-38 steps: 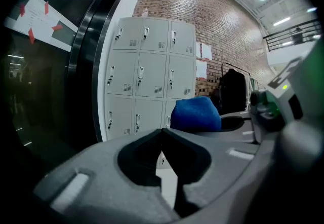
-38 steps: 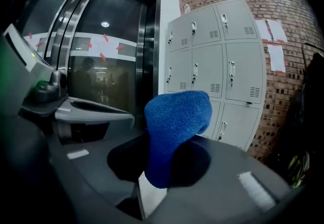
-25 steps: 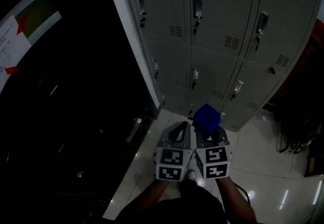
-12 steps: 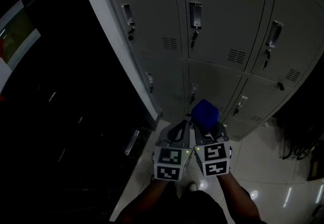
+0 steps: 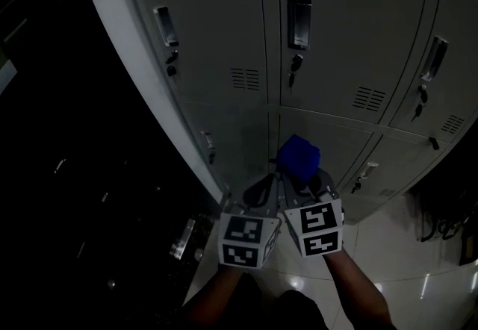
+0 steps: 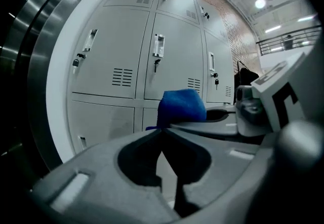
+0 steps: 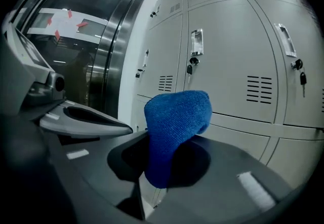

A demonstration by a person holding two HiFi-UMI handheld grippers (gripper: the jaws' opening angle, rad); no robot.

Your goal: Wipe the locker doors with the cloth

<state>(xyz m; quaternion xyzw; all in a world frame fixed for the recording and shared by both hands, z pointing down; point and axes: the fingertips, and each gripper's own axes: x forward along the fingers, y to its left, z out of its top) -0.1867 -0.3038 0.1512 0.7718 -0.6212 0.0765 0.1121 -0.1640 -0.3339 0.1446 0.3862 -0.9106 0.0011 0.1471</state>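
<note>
Grey metal locker doors (image 5: 343,37) fill the upper head view, each with a handle, a key and a vent slot. My right gripper (image 5: 302,178) is shut on a bunched blue cloth (image 5: 299,157), which sticks out past the tips and hangs a short way in front of the lower row of doors. In the right gripper view the blue cloth (image 7: 174,129) stands up between the jaws before the locker doors (image 7: 230,56). My left gripper (image 5: 261,190) sits close beside the right one, shut and empty; its tips (image 6: 161,132) meet, with the cloth (image 6: 181,107) just beyond them.
A white locker side panel (image 5: 142,89) borders a dark glass wall with a steel frame (image 7: 114,50) on the left. Glossy white floor tiles (image 5: 418,276) lie below. Dark cables or bags (image 5: 448,209) sit at the right edge of the lockers.
Both grippers and the cloth have risen and come closer to the lockers; the doors now look larger and the upper row fills more of the head view.
</note>
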